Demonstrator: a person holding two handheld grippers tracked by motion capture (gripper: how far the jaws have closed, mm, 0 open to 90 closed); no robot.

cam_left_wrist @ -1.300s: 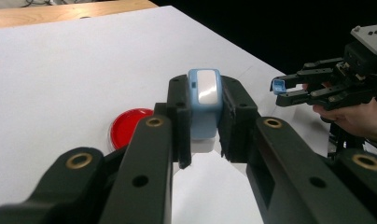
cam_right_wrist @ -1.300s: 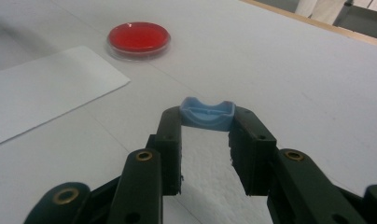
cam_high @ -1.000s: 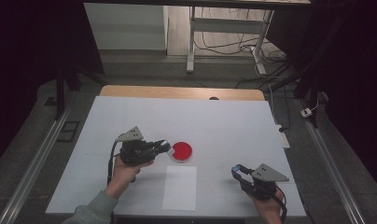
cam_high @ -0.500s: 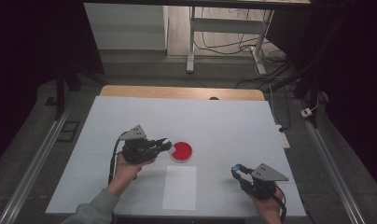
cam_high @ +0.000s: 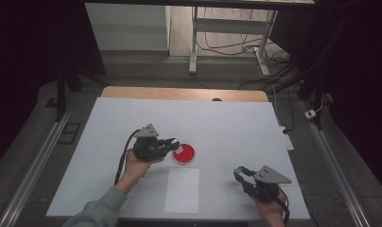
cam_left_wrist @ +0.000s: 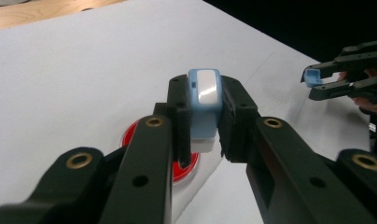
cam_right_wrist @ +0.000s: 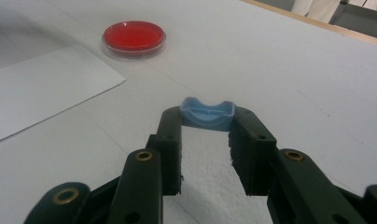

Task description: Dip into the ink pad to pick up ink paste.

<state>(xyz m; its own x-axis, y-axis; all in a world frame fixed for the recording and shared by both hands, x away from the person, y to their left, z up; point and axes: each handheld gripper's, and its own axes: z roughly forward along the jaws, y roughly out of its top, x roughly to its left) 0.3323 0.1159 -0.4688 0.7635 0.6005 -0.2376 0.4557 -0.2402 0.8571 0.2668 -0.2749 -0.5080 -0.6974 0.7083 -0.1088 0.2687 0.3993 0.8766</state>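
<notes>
My left gripper (cam_high: 173,144) is shut on a small blue block with a white face (cam_left_wrist: 204,100). It holds the block just above the left rim of a round red dish (cam_high: 186,154) in the middle of the white table. In the left gripper view the red dish (cam_left_wrist: 130,136) shows beneath the jaws. Near the front right edge, my right gripper (cam_high: 239,172) is shut on a light blue cap (cam_right_wrist: 207,114), held low over the table. The left gripper view also shows that gripper (cam_left_wrist: 317,79) at its far right.
A white sheet of paper (cam_high: 182,189) lies flat at the front of the white table (cam_high: 236,127), between the two hands. A strip of wood (cam_high: 179,93) runs along the table's far edge. Beyond it are a metal frame and cables (cam_high: 269,56) on the floor.
My left gripper has moved a little to the right with the block, so its tips now reach over the dish's left rim. The right gripper has stayed put.
</notes>
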